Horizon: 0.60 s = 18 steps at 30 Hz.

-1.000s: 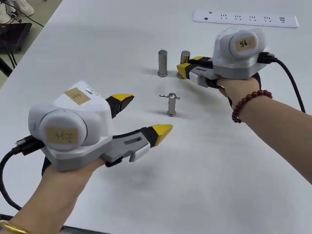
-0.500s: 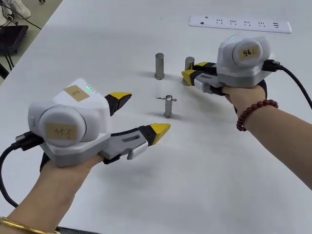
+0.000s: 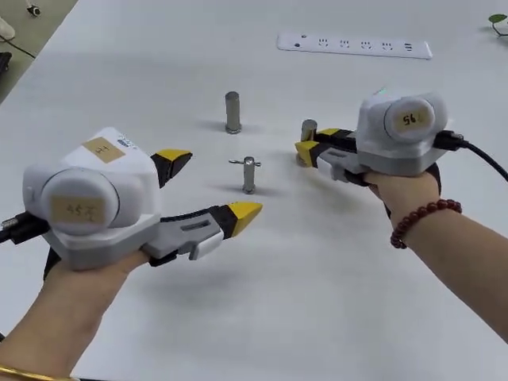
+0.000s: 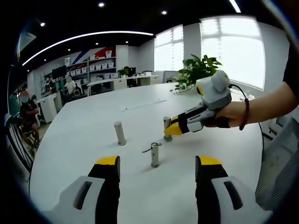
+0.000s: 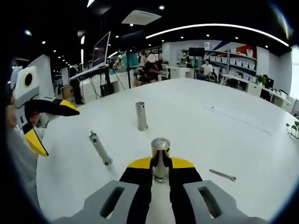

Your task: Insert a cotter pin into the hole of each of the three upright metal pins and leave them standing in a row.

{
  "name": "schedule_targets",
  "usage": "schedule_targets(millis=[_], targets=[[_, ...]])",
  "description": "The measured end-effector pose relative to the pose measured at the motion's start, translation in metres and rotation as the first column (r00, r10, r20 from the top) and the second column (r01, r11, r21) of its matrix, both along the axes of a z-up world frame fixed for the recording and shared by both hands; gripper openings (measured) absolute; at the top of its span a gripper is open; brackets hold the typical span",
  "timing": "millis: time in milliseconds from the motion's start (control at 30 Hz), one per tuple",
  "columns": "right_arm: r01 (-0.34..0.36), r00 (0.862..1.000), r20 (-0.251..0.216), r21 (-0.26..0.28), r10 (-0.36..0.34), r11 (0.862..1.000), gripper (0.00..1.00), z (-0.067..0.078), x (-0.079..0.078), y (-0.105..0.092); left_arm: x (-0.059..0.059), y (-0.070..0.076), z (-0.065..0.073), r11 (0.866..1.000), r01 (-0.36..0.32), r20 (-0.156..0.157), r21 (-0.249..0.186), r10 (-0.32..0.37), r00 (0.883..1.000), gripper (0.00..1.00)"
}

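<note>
Three metal pins stand on the white table (image 3: 262,262). The far pin (image 3: 232,113) (image 4: 120,133) (image 5: 141,115) stands alone. A nearer pin (image 3: 249,175) (image 4: 155,155) (image 5: 99,148) has a cotter pin through its top. My right gripper (image 3: 305,149) (image 5: 160,173) (image 4: 173,129) is shut on the lower part of the third pin (image 3: 308,129) (image 5: 160,156) (image 4: 167,127), which is upright. My left gripper (image 3: 208,184) (image 4: 158,163) is open and holds nothing, its jaws pointing at the pin with the cotter pin from a short way off.
A loose cotter pin (image 5: 222,175) lies on the table to the right of the held pin in the right gripper view. A white power strip (image 3: 353,45) lies at the far edge. Beyond the table are office desks, seated people and a potted plant (image 4: 198,70).
My right gripper has drawn its pin away from the far pin, rightward and nearer to me. The left gripper stays open; the camera has shifted.
</note>
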State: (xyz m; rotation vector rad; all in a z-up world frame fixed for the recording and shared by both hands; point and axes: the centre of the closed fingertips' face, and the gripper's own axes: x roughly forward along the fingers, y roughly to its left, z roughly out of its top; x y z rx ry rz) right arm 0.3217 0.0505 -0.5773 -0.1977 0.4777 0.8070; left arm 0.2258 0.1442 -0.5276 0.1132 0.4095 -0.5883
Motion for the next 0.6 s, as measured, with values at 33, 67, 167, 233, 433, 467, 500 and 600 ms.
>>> schedule_targets(millis=[33, 67, 167, 233, 433, 467, 500, 600], targets=[[0.004, 1.000, -0.001, -0.001, -0.004, 1.000, 0.07, 0.000, -0.002, -0.002, 0.000, 0.000, 0.001, 1.000, 0.001, 0.002, -0.005, -0.001, 1.000, 0.64], [0.007, 1.000, -0.002, -0.003, -0.007, 1.000, 0.07, 0.001, -0.005, -0.003, 0.000, -0.001, 0.001, 1.000, 0.002, 0.003, -0.007, -0.002, 1.000, 0.64], [0.016, 1.000, 0.001, -0.009, -0.016, 1.000, 0.07, 0.002, -0.015, -0.007, 0.000, -0.001, 0.003, 1.000, 0.006, 0.006, -0.016, -0.005, 1.000, 0.64], [0.019, 1.000, 0.003, -0.009, -0.019, 1.000, 0.07, 0.004, -0.020, -0.009, 0.000, -0.002, 0.004, 1.000, 0.010, 0.009, -0.012, -0.009, 1.000, 0.64], [0.027, 1.000, -0.002, -0.008, -0.027, 1.000, 0.07, 0.005, -0.027, -0.012, 0.000, -0.002, 0.005, 1.000, 0.015, 0.014, -0.011, -0.014, 1.000, 0.64], [0.027, 1.000, -0.001, -0.010, -0.027, 1.000, 0.07, 0.004, -0.030, -0.011, 0.000, -0.003, 0.005, 1.000, 0.016, 0.013, -0.011, -0.016, 1.000, 0.64], [0.028, 1.000, -0.002, -0.009, -0.028, 1.000, 0.07, 0.004, -0.032, -0.012, -0.001, -0.003, 0.005, 1.000, 0.019, 0.013, -0.009, -0.019, 1.000, 0.64], [0.032, 0.999, -0.001, -0.004, -0.032, 0.999, 0.07, 0.006, -0.037, -0.012, -0.001, -0.004, 0.005, 1.000, 0.024, 0.014, -0.011, -0.023, 1.000, 0.64]])
